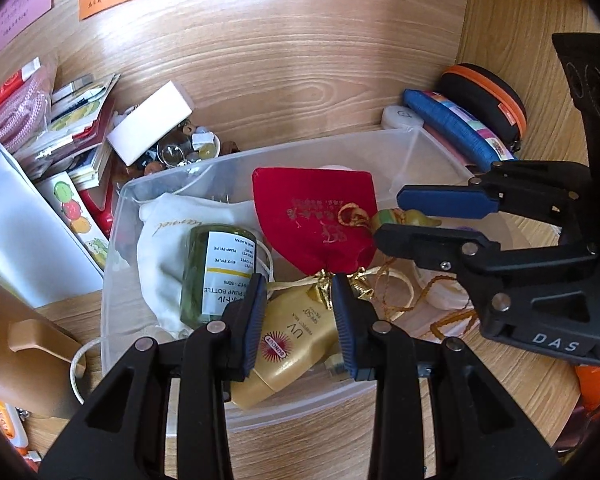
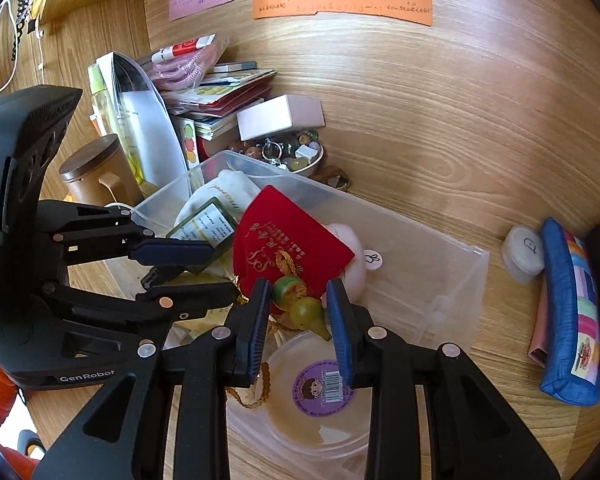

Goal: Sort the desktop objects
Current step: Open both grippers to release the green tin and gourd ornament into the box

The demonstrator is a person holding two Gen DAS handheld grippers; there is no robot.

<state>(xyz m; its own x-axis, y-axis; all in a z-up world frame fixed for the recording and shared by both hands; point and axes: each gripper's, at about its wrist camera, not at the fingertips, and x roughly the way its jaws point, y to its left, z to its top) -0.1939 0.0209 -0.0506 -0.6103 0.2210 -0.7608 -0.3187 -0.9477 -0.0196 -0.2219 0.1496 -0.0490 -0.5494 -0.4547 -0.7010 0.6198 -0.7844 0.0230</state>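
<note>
right wrist view, right gripper (image 2: 298, 308) parted around glossy green gourd charm (image 2: 302, 306), left gripper (image 1: 300, 312) parted over clear plastic bin (image 1: 432, 152)

left gripper (image 1: 300, 312) and right gripper (image 2: 299, 314) hang side by side, angled downward, jaws of both parted.

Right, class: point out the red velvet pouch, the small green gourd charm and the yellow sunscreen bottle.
red velvet pouch (image 1: 308, 216): left wrist view, middle of its front face.
small green gourd charm (image 2: 306, 310): right wrist view, lower bulb.
yellow sunscreen bottle (image 1: 296, 344): left wrist view, printed front.
</note>
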